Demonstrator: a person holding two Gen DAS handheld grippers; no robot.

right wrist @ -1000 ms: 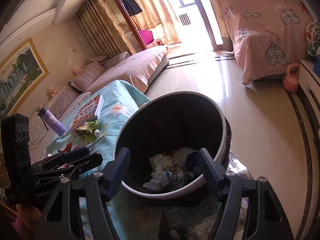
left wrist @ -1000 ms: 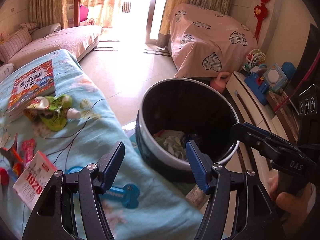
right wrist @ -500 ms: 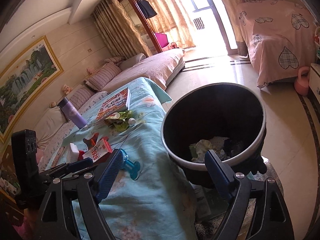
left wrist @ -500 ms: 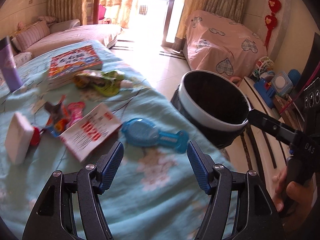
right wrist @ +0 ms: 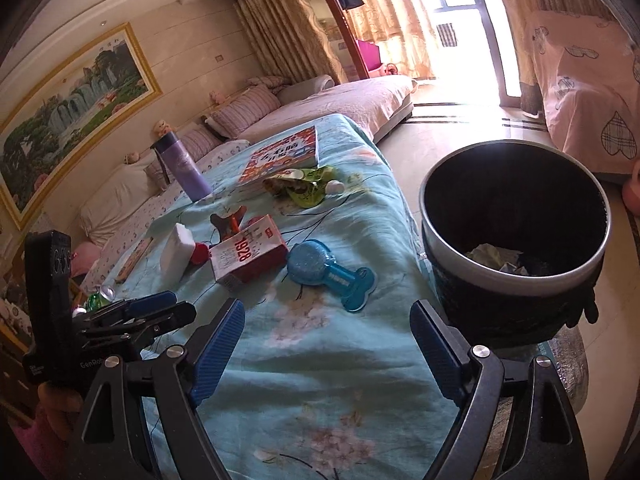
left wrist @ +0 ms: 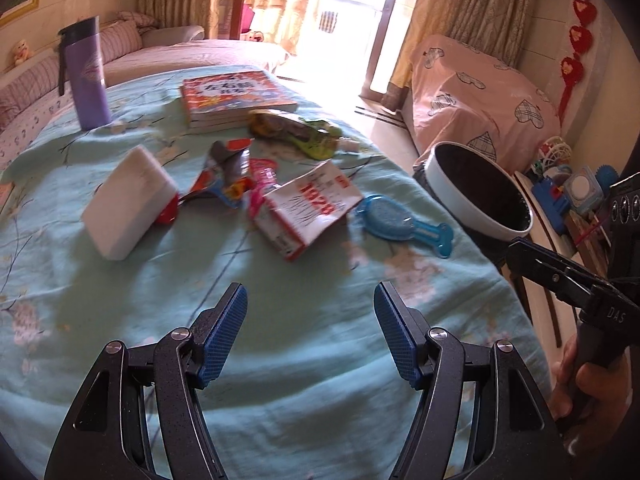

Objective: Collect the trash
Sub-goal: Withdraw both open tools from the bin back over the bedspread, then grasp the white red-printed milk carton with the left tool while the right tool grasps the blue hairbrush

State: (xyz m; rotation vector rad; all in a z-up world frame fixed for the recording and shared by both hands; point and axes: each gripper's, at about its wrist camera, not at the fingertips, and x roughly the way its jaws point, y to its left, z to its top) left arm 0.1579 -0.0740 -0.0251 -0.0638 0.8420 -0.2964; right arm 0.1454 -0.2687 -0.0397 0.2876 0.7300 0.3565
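On the light blue tablecloth (left wrist: 280, 360) lie a red and white "1928" carton (left wrist: 306, 208) (right wrist: 248, 254), a crumpled red and silver wrapper (left wrist: 224, 172), a pink wrapper (left wrist: 260, 178) and a green snack bag (left wrist: 296, 132) (right wrist: 304, 184). The dark trash bin (left wrist: 480, 192) (right wrist: 516, 240) stands beside the table's right edge with crumpled paper inside. My left gripper (left wrist: 310, 332) is open and empty above the cloth, short of the carton. My right gripper (right wrist: 328, 344) is open and empty, between table and bin.
A white box (left wrist: 128, 204), a blue brush (left wrist: 400, 224) (right wrist: 328, 272), a stack of books (left wrist: 232, 96) and a purple flask (left wrist: 86, 76) also sit on the table. Sofas stand behind. A low cabinet with toys (left wrist: 568, 192) is at the right.
Both grippers have swung left from over the bin toward the table. The trash items now lie ahead of the left gripper. Both grippers stayed open.
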